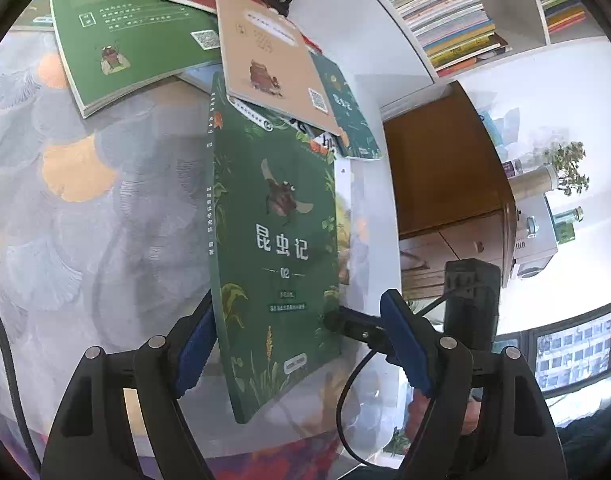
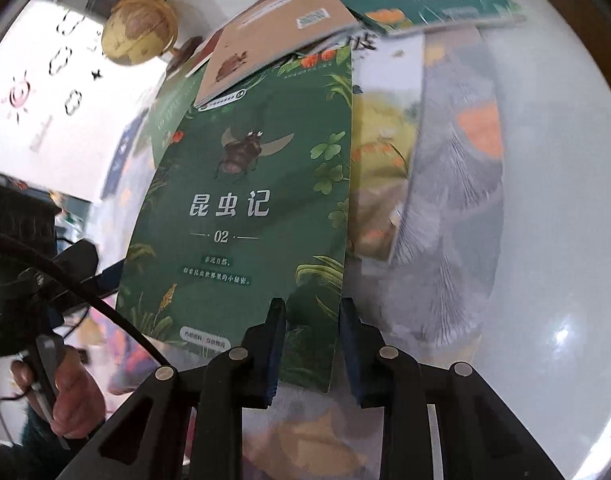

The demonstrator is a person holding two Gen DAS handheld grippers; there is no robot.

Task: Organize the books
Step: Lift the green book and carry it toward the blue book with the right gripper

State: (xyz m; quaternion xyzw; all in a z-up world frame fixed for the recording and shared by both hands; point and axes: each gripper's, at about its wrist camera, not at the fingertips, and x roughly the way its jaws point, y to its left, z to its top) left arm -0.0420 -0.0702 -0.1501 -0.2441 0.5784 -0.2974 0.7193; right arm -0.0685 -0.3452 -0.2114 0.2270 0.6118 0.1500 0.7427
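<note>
While the right gripper (image 2: 313, 344) clamps the green book (image 2: 241, 208), the left gripper (image 1: 301, 344) gapes wide around it above the patterned tablecloth (image 1: 85, 208); a white bookshelf (image 1: 501, 52) stands behind.

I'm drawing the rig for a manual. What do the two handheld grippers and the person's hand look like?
Both the left gripper and the right gripper have matte black angular linkage arms with round silver pivot pins and blue ribbed pads on the fingers. A black cable loops beside the left gripper. In the right wrist view, a bare hand with a dark sleeve shows.
</note>
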